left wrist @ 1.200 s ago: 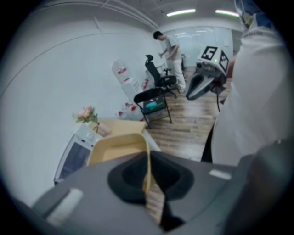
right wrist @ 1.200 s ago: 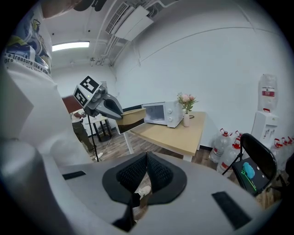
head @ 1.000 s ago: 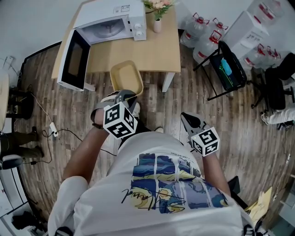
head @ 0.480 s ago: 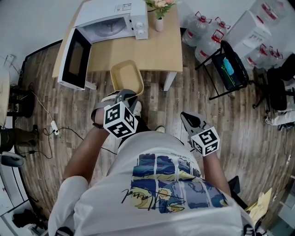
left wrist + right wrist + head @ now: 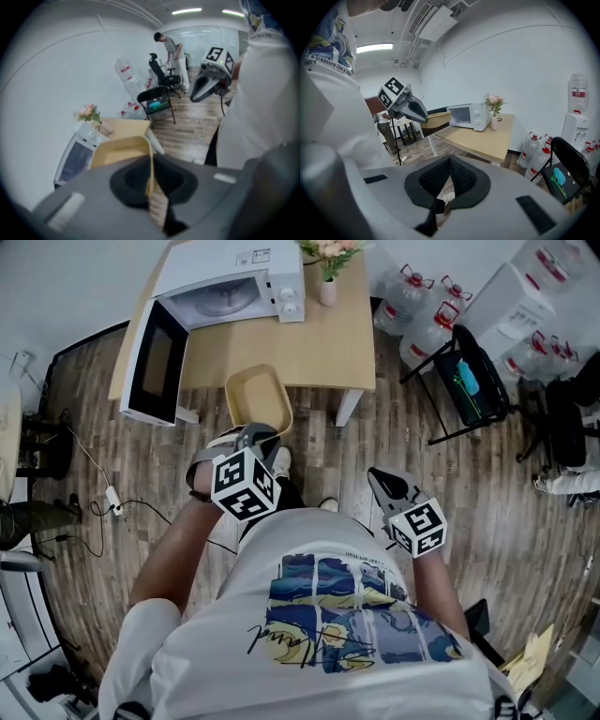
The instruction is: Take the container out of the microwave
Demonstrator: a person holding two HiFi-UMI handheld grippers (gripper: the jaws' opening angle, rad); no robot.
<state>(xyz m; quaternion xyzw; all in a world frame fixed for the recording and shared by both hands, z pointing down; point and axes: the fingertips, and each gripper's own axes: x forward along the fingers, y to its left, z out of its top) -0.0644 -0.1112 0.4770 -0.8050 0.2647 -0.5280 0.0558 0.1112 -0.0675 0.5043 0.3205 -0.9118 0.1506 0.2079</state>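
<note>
The white microwave (image 5: 230,282) stands on the wooden table (image 5: 328,343) with its door (image 5: 155,362) swung wide open and its cavity showing only the turntable. A tan rectangular container (image 5: 256,399) hangs clear of the microwave, over the table's front edge and the floor. My left gripper (image 5: 253,437) is shut on its near rim; in the left gripper view the container (image 5: 117,150) has its wall pinched between the jaws. My right gripper (image 5: 377,476) is shut and empty, low at my right side. The right gripper view shows the left gripper (image 5: 405,107), the container (image 5: 438,119) and the microwave (image 5: 468,116).
A vase of flowers (image 5: 326,273) stands next to the microwave. Water bottles (image 5: 412,310), a black folding stand (image 5: 469,381) and boxes (image 5: 525,287) are at the right. A cable and power strip (image 5: 105,501) lie on the floor at left. A person (image 5: 171,47) stands far off.
</note>
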